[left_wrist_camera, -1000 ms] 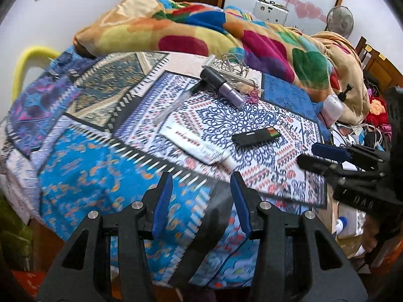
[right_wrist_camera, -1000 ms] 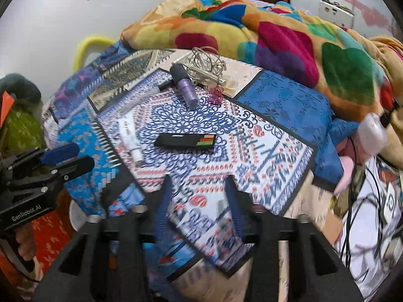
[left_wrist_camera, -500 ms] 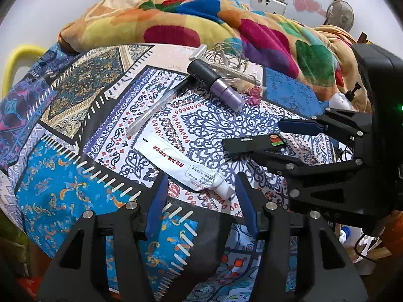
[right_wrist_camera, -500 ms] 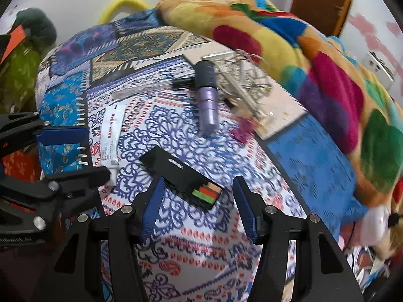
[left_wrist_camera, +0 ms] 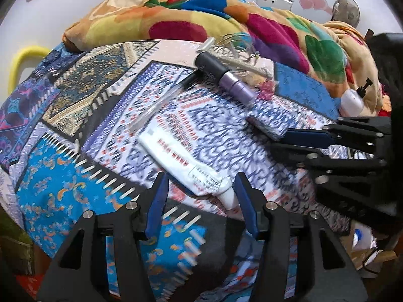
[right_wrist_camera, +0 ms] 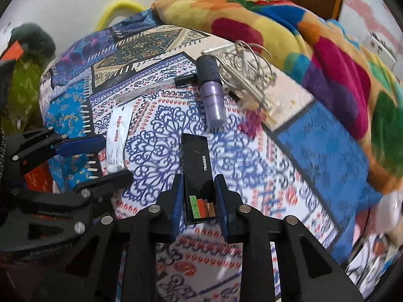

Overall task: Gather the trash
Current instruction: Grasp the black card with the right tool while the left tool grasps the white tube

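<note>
The white tube point(left_wrist_camera: 186, 166) lies on the patterned bed sheet point(left_wrist_camera: 75, 181), its cap end between the spread left tongs point(left_wrist_camera: 200, 196), not touching them. To its right, the black box point(right_wrist_camera: 199, 173) lies flat on the sheet. Its striped end sits between the right tongs point(right_wrist_camera: 199, 196), which are close on both sides but not yet squeezing it. A purple bottle point(right_wrist_camera: 212, 95) lies farther back.

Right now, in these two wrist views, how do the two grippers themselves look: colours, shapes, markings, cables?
Both are alike. The left gripper has a matte black angular frame with triangular cut-outs, round silver screw heads and two flat blue pads on its fingers. The right gripper shows the same black frame, silver screws and blue pads. No cables or sleeves are visible; any lettering on the bodies is too blurred to read.
</note>
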The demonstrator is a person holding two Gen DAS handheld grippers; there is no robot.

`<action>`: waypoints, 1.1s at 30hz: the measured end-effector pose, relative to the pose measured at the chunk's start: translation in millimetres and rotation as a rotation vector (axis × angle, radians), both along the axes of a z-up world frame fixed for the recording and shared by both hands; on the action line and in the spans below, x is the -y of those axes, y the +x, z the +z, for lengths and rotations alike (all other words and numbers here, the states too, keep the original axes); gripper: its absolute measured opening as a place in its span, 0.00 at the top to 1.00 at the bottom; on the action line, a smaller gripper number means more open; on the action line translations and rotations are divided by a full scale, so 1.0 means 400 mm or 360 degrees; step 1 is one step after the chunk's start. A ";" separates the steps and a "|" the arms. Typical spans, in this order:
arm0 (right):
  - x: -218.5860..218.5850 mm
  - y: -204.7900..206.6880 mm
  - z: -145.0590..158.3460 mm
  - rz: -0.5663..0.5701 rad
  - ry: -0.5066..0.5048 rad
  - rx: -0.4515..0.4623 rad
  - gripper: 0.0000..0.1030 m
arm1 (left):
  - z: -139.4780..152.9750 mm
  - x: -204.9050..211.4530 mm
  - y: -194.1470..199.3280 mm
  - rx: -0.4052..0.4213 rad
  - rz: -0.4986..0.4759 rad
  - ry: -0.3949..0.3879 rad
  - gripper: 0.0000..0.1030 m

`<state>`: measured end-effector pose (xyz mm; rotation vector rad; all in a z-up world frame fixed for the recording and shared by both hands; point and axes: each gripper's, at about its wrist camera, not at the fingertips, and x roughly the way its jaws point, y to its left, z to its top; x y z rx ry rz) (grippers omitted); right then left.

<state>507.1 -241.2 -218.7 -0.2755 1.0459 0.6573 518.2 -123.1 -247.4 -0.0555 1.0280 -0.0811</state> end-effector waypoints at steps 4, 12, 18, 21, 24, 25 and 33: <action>0.017 -0.017 0.000 -0.0092 0.0030 -0.0035 0.78 | -0.005 -0.034 -0.040 0.0008 0.0019 0.0050 0.48; 0.020 -0.063 -0.005 -0.0158 -0.0004 0.0075 0.75 | -0.006 -0.065 -0.075 0.0016 0.0015 0.0042 0.51; 0.001 -0.075 -0.012 -0.0198 -0.0031 0.0177 0.76 | -0.007 -0.018 -0.052 0.0081 -0.0026 0.0048 0.71; 0.015 -0.067 -0.010 -0.0239 0.0023 0.0153 0.78 | -0.006 -0.014 -0.045 0.0093 -0.0027 0.0056 0.76; 0.041 -0.055 -0.005 -0.0286 0.0144 0.0020 0.79 | 0.001 -0.016 -0.053 0.0075 -0.0072 0.0011 0.84; 0.041 -0.058 -0.005 -0.0295 0.0162 -0.0001 0.79 | 0.004 -0.016 -0.057 0.0074 -0.0080 0.0006 0.84; 0.057 -0.096 0.043 -0.0360 0.0226 0.0011 0.79 | 0.071 -0.023 -0.114 0.0161 -0.0102 0.0002 0.84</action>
